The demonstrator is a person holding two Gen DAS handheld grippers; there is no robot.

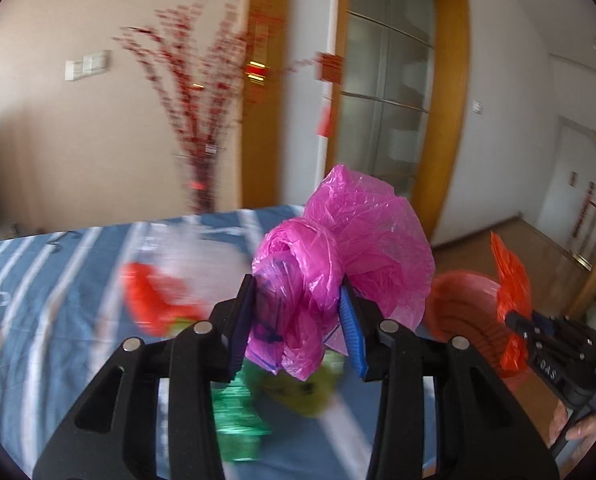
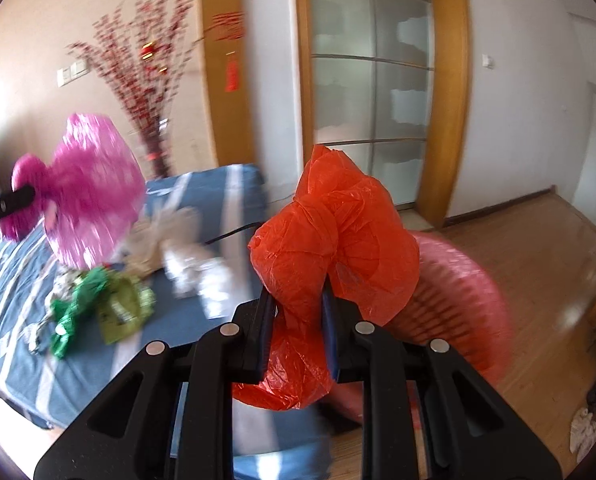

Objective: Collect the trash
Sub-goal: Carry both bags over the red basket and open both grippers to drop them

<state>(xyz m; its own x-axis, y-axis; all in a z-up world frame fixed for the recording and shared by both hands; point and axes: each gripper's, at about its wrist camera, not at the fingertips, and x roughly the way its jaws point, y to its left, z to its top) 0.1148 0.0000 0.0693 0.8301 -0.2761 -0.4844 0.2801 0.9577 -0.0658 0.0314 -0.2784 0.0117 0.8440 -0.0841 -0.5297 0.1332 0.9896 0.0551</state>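
Observation:
My left gripper (image 1: pixel 298 320) is shut on a crumpled pink plastic bag (image 1: pixel 350 236), held above the bed; the same pink bag (image 2: pixel 86 192) shows blurred at the left of the right wrist view. A bunched red plastic bag (image 2: pixel 338 240) is clamped in my right gripper (image 2: pixel 298 320), also seen as the red bag (image 1: pixel 512 276) at the right of the left wrist view. A pink slatted bin (image 2: pixel 458 300) stands on the floor just beyond the red bag. Green wrappers (image 2: pixel 110 308) and white crumpled paper (image 2: pixel 194 268) lie on the bed.
The bed has a blue striped cover (image 2: pixel 14 280). A vase of red blossom branches (image 2: pixel 150 92) stands against the wall behind it. A glass door in a wooden frame (image 2: pixel 370 80) is ahead, with wooden floor (image 2: pixel 538 272) to the right.

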